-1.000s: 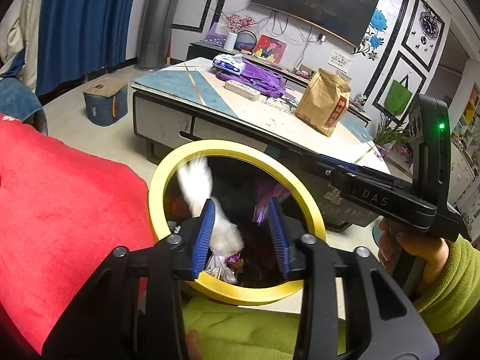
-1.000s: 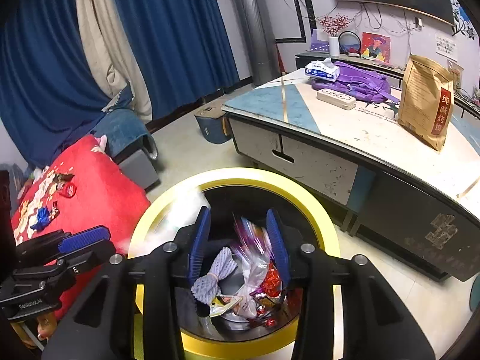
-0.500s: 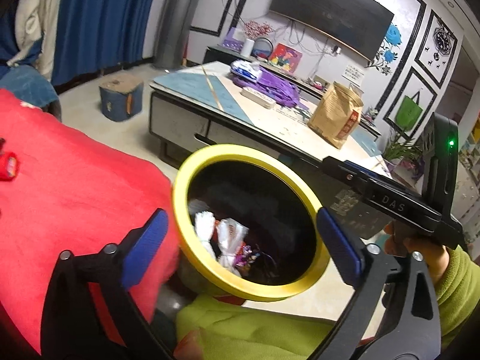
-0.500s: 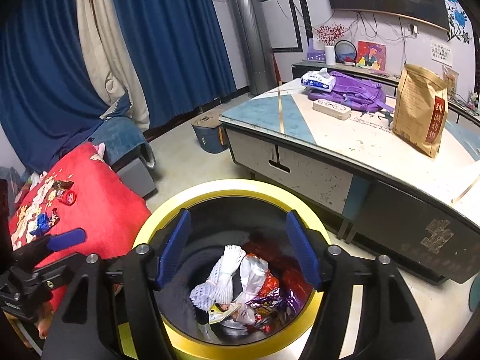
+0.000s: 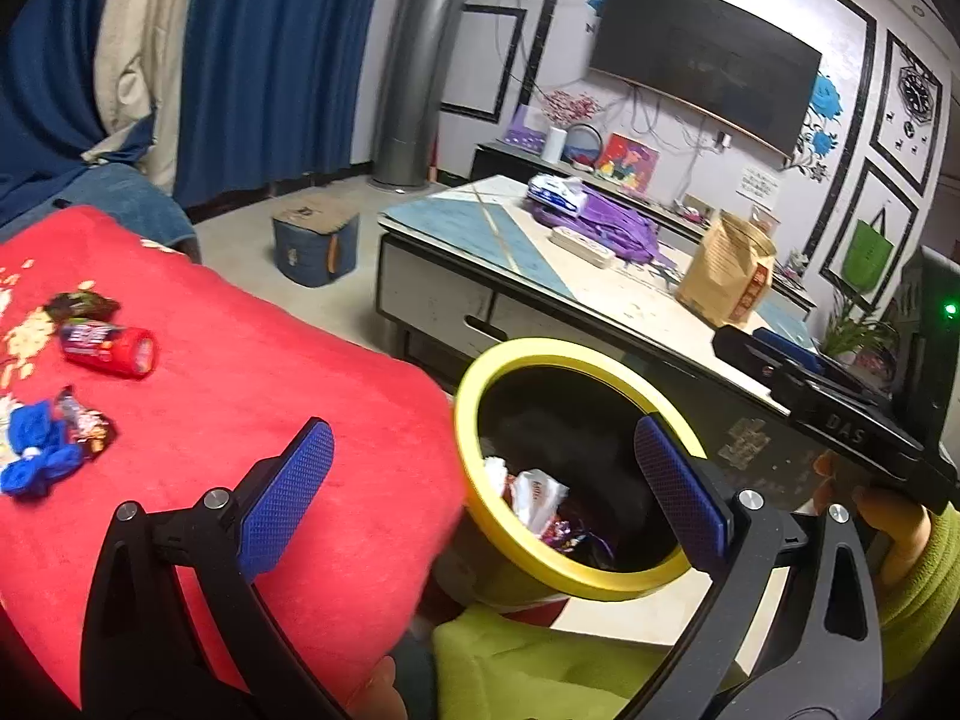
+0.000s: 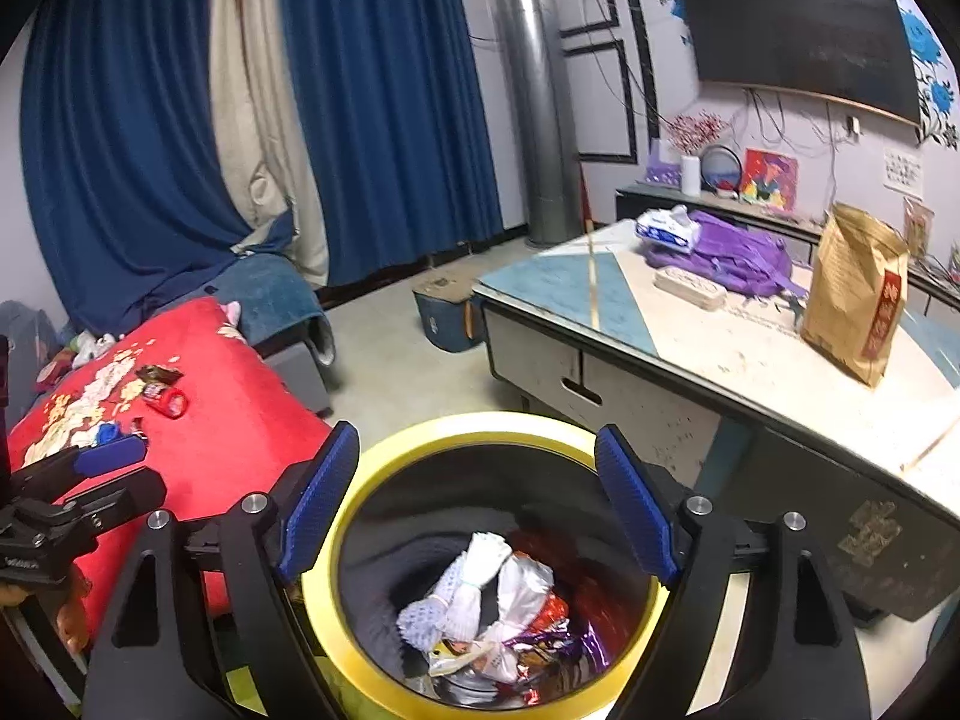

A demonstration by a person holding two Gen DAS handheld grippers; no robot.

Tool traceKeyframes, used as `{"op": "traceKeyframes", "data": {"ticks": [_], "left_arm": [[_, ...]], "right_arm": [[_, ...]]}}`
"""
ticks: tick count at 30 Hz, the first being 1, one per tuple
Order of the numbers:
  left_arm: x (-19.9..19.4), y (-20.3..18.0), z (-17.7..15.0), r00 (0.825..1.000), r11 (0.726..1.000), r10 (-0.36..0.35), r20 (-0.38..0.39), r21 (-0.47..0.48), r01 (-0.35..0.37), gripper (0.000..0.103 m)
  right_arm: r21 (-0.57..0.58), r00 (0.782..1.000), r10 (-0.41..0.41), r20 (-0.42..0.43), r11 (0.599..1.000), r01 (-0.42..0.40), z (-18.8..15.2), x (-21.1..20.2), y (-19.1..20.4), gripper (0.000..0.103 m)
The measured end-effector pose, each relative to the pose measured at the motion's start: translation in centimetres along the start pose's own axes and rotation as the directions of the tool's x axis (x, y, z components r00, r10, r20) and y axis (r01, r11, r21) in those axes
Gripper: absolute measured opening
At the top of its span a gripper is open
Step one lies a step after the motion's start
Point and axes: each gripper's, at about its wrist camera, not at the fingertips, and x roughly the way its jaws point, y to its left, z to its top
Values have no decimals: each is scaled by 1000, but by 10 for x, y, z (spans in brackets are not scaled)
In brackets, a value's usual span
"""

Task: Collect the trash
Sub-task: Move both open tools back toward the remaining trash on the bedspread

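A yellow-rimmed black bin stands on the floor beside a red blanket. Inside it lie a white foam net and several shiny wrappers. My left gripper is wide open and holds nothing, hovering over the blanket's edge and the bin's near rim. My right gripper hangs above the bin, its jaws opening with nothing between them. On the blanket lie a red can, a dark wrapper, a blue crumpled piece and a small wrapper.
A low table behind the bin carries a brown paper bag and a purple bag. A blue box sits on the floor by the curtains. A green sleeve holds the right gripper.
Both grippers opened over the bin and let their trash fall in. Both then lifted. The left view swung left, bringing the litter on the blanket into sight.
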Motion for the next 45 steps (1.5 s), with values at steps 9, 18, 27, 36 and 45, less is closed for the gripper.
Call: {"op": "traceKeyframes", "data": {"ticks": [9,18,27,36,45], "left_arm": [[-25,19,4,994,996,82,68,-21,-81,92],[-52,45,6,979,986,161,128,-68,-153,92],[-75,76,7,956,967,241,169,-122,-222,92],[-97,101,8,929,945,310,200,-174,-278,92],[-112,124,4,902,919,378,209,-202,-339,92]], "right_arm": [[-82,997,65,43,995,-61,3,-11,32,81],[-158,985,157,71,977,-144,2,-24,70,84],[-189,976,214,46,961,-202,2,-24,95,85],[-232,959,283,10,934,-273,4,-21,127,86],[-264,939,342,-32,903,-338,9,-6,160,86]]}}
